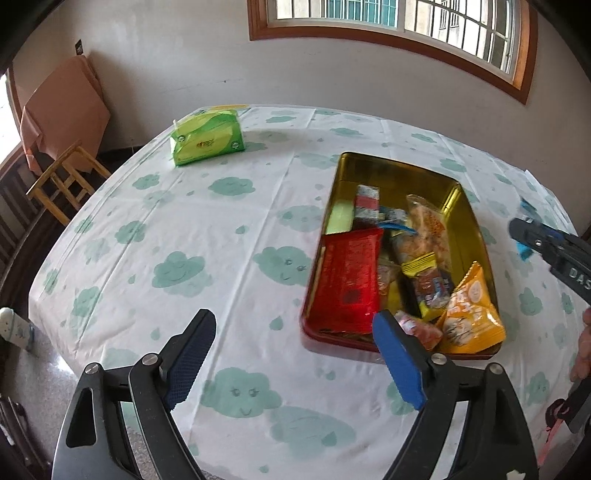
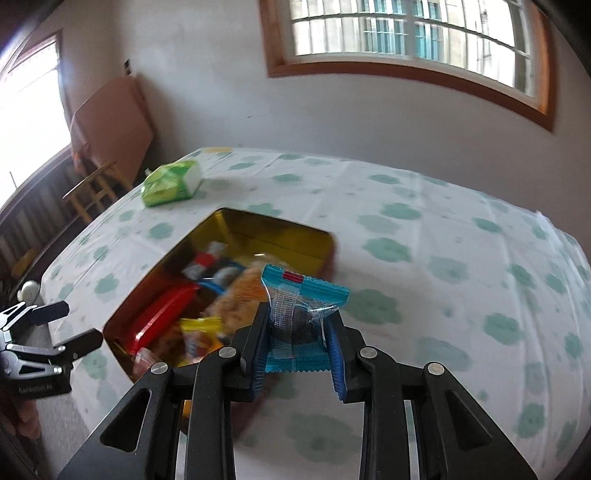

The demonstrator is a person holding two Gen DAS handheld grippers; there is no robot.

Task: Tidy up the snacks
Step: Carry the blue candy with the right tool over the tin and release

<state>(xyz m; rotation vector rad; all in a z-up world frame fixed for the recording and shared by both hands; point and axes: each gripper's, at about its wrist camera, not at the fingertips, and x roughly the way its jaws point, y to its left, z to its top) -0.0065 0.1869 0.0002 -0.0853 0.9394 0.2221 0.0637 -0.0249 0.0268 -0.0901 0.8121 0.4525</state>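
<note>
Between the blue pads of the right gripper (image 2: 297, 343) a blue snack packet (image 2: 301, 314) is clamped; the jaws are closed onto its lower half, and its crimped upper edge stands up past the fingertips. A dark lump is seen through the clear middle of the wrapper. Gripper and packet are held just beside the near right corner of the tin (image 2: 314, 240), slightly above the tablecloth; contact with the cloth cannot be judged, as the right wrist view is blurred.

The left gripper (image 1: 295, 354) is held wide open with nothing between its fingers. Its right finger (image 1: 397, 362) overlaps the near rim of the tin (image 1: 476, 236) in the left wrist view; whether it touches cannot be told.

Inside the tin, which is gold within and red outside, are recorded: a red packet (image 1: 351, 277) along the left wall, an orange packet (image 1: 471, 314) in the near right corner, a long clear packet of orange crackers (image 1: 424, 229) toward the middle, and several smaller wrapped snacks between them. The far end of the tin shows bare gold floor.

The tin rests on a table under a white tablecloth (image 1: 207, 236) printed with green clouds. A green tissue pack (image 1: 207, 138) lies well beyond the tin, toward the far left edge. Past that edge a wooden stool (image 1: 66, 177) and a folded brown table (image 1: 66, 107) are noted against a pale wall. A wood-framed barred window (image 1: 406, 22) is set in the wall behind the tin.
</note>
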